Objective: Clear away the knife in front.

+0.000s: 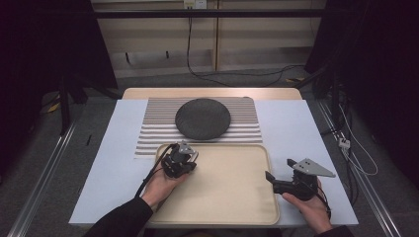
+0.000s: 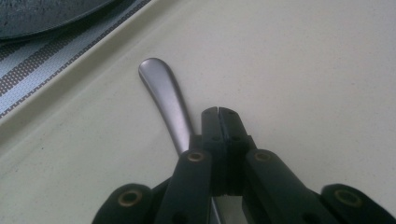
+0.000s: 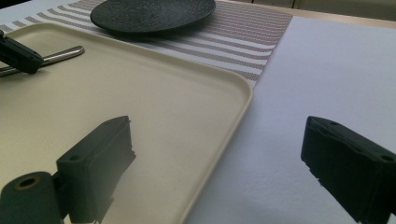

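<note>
Left gripper view: left claw (image 2: 218, 112) clamped shut, metal handle (image 2: 166, 98) just left, grip unclear; right claw (image 3: 219, 154) wide open.

Looks like a lab or recording studio, not a home: black curtains (image 1: 44, 44) on both sides, metal floor rails (image 1: 42, 173), loose black cables (image 1: 217, 74) running to wall sockets, and a staged white-topped surface (image 1: 296, 148) with a striped grey placemat (image 1: 153, 128).
</note>
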